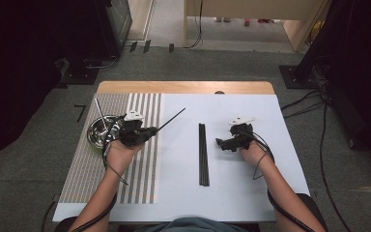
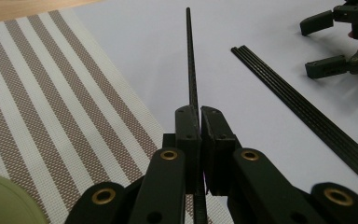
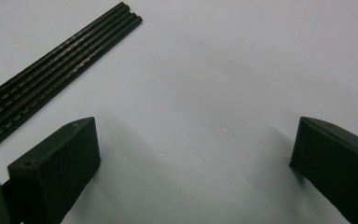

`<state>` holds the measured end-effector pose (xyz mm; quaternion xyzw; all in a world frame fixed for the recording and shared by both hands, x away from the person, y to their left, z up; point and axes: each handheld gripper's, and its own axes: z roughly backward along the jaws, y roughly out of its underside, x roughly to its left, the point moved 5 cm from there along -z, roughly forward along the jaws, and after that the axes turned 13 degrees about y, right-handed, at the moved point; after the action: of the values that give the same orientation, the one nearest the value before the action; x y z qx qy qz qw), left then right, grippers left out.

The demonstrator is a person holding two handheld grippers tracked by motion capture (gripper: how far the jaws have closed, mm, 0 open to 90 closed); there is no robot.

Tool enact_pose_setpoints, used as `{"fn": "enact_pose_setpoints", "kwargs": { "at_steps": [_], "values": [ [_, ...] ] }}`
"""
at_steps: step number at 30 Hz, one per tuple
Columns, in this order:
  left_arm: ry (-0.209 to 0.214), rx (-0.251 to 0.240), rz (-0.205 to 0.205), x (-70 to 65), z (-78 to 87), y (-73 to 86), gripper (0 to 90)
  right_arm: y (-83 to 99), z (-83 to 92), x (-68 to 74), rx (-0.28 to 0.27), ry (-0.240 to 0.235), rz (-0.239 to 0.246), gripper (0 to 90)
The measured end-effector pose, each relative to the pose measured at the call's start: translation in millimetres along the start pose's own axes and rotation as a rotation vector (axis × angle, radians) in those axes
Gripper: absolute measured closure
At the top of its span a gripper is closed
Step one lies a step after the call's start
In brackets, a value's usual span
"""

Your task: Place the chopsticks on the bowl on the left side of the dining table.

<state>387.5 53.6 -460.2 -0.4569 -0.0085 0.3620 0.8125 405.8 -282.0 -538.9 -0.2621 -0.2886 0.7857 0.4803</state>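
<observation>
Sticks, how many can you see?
6 sticks: one clamped in the left gripper, one leaning in the metal bowl, about four bundled on the white mat; more may be hidden there.

A mat [image 1: 125,159] is laid on the left part of the table [image 1: 251,193]. A bowl [image 1: 96,133] is set on the mat's left side, with one stick [image 1: 100,114] stood in it. A bundle of sticks [image 1: 203,154] is laid at mid-table, right of the mat. A single stick [image 2: 192,70] is clamped in the left gripper [image 2: 200,114] above the mat's right edge. The right gripper [image 1: 221,143] is held just right of the bundle.
</observation>
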Motion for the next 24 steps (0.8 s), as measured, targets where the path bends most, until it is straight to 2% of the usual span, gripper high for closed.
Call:
{"fn": "enact_pose_setpoints", "kwargs": {
  "at_steps": [10, 24],
  "values": [
    [-0.001, 0.004, 0.017, 7.9, 11.0, 1.0, 87.6, 0.0, 0.0, 0.0, 0.000, 0.000, 0.000, 0.7],
    [-0.008, -0.010, 0.013, 17.1, 27.0, 2.1, 87.6, 0.0, 0.0, 0.0, 0.000, 0.000, 0.000, 0.7]
  ]
}}
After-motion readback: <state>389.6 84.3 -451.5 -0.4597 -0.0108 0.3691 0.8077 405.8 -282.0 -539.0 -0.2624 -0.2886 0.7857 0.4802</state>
